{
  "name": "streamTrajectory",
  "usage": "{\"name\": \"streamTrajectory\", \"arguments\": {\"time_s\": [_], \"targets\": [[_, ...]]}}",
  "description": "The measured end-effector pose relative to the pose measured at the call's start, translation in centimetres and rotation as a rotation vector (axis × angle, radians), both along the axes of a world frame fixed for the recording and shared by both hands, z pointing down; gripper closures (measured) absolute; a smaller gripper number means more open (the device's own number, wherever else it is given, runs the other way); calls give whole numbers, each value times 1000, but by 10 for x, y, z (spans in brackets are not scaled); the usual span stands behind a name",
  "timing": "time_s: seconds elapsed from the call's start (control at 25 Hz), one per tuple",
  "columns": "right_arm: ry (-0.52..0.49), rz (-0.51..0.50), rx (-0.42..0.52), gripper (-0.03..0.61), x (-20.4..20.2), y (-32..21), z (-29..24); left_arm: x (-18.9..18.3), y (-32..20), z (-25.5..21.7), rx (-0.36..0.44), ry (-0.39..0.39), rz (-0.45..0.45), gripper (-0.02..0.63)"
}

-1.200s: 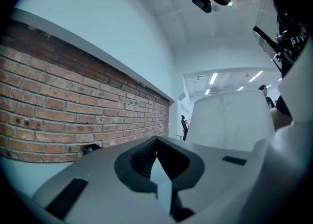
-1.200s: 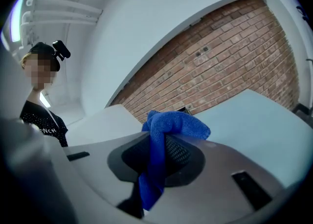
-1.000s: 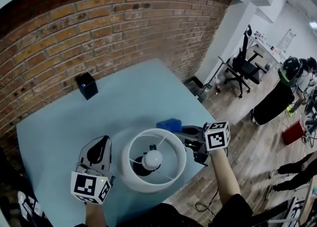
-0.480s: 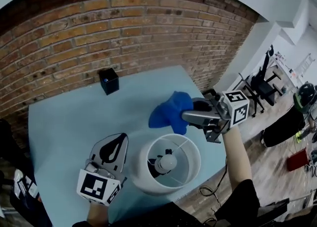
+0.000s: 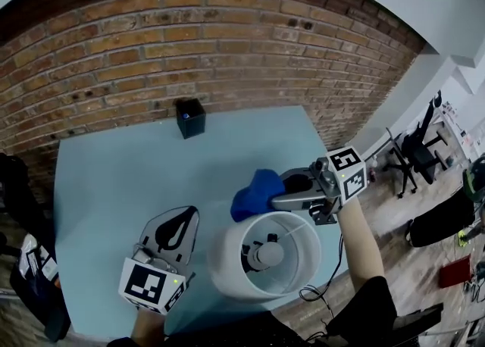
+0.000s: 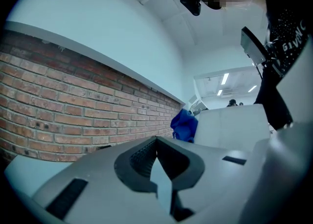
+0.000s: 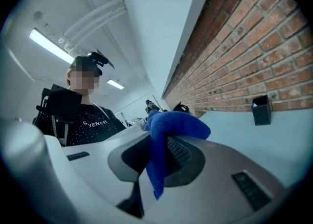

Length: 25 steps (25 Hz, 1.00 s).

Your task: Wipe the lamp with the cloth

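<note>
Presently the right gripper (image 5: 277, 195) is clamped on a fold of the blue cloth (image 5: 256, 192); most of the fabric bunches out ahead of the jaws, just above and behind the far rim of the lamp (image 5: 227, 270). No clear contact between cloth and shade shows yet. The left gripper (image 5: 179, 220) sits just left of the lamp with jaws closed together on nothing; whether it touches the shade cannot be told. The lamp stands near the front edge of the table (image 5: 106, 179), its shade open upward with the bulb (image 5: 270, 254) exposed inside, and a cable (image 5: 311, 292) hangs off the edge beside it. Risks, as I judge them: nothing braces the lamp, so a sideways wipe on the tall, light shade could tip it or slide it toward that near edge, and the hanging cable could add pull. The pinch takes only a small part of the cloth, so drag against the shade may tug it free. Pressing down on the thin rim could dent it. Going in too deep could knock the hard jaws against the bulb. A black box (image 5: 190, 117) sits well behind the lamp, out of the way.
</note>
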State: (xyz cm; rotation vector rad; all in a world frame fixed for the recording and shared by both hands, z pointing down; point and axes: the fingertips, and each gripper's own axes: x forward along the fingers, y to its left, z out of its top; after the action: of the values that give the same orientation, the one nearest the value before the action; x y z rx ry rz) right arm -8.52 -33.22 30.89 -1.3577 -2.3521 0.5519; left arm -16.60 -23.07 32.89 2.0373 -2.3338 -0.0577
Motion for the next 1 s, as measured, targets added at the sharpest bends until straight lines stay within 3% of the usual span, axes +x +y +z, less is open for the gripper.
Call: {"name": "streamTrajectory", "arguments": {"time_s": [0.2,0.56,0.68,0.84,1.0], "targets": [[127,0,49,520,-7,-9,48,0,-1,8,-25,10,-11,606],[250,58,-50,518,-23,-28,99,-7,0,27,-77,22,-35,606],[173,27,-59,520,-27,-30,83,-8,2,28,-82,31,-45,605],[-29,-72,-81,518,-34,-21,18,-7,7,18,-61,27,-54,606],[-235,-305,-104,518,-30,16,-65,-8,14,1,-21,24,-68,606]]}}
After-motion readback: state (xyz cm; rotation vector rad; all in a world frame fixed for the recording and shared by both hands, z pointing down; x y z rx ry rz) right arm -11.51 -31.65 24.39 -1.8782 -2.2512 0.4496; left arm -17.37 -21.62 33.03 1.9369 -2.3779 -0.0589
